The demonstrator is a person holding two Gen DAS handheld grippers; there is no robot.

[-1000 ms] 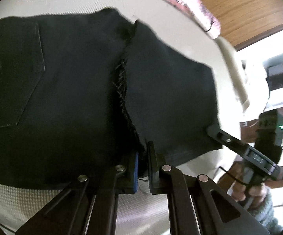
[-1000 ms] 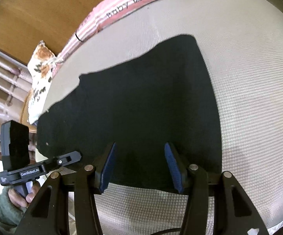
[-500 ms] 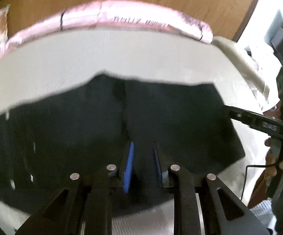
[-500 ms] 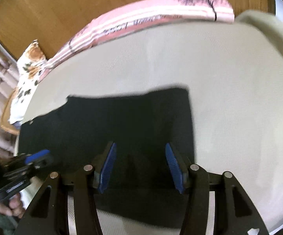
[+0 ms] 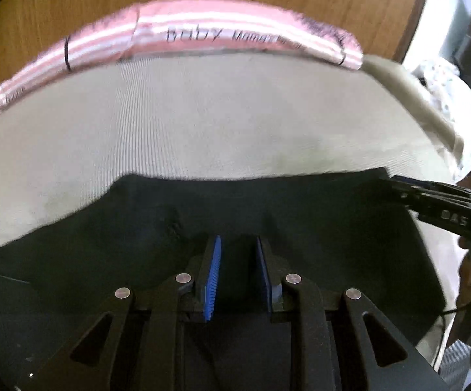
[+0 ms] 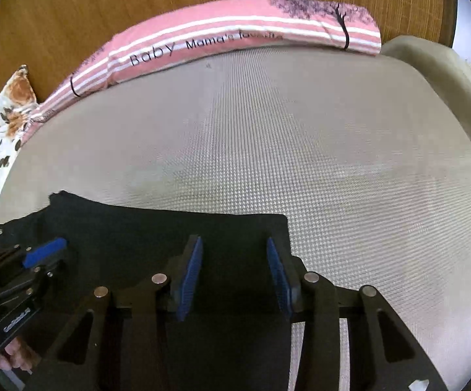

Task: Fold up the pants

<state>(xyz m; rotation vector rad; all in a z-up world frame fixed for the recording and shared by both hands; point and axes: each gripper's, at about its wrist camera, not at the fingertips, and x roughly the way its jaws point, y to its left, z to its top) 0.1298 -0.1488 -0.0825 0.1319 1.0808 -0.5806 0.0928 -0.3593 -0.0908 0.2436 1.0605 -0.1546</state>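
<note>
Beige mattress [image 6: 300, 150], floral pillow [image 6: 7, 123] only in right view, black pants [image 5: 300, 208]

left wrist: close, angled down over pants [image 5: 268, 215] | right wrist: same | shared: pink pillow [image 6: 235, 32]

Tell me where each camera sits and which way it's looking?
Left wrist view: sits on the left claw, looking down over the black pants towards the pink pillow; the right claw and a hand show at the right edge.
Right wrist view: sits on the right claw, looking down over the pants' edge and the mattress; the left claw and a hand show at the left.
Both share the pants, mattress, pillow and wooden headboard.
</note>
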